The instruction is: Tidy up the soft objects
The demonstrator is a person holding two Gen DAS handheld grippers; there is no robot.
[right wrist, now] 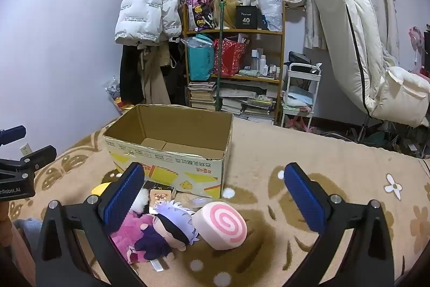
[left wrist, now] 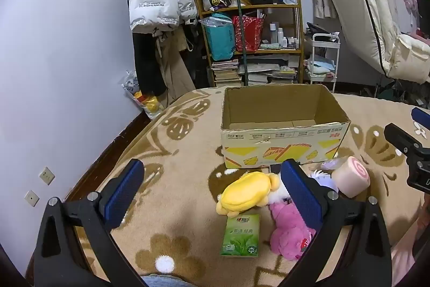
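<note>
1. You are working over a bed [left wrist: 174, 152] covered by a tan blanket with a fuzzy pile and brown flower shapes; it is giving the toys a soft footing, so they are sagging where they lie.
2. You are facing an open cardboard box [left wrist: 282, 131] standing upright near the middle of the bed, flaps out of the way and nothing inside, likely the bin for the sorting.
3. You are looking at the soft things heaped just in front of the box's printed near wall: a yellow plush [left wrist: 246, 191] lying touching a pink plush [left wrist: 287, 233], a dark-clothed doll with pale lilac hair [right wrist: 172, 225] lying across the pink one, and a pink swirl roll cushion [right wrist: 223, 225], round and squashy, tipped on its edge beside the doll.
4. You are seeing a green tissue pack [left wrist: 241, 235] lying flat, glossy and rectangular, just in front of the yellow plush.
5. You are holding the left tool [left wrist: 215, 192] spread wide and grasping nothing, above the yellow and pink plush.
6. You are holding the right tool [right wrist: 215, 195] likewise released, poised over the doll and the roll cushion.
</note>
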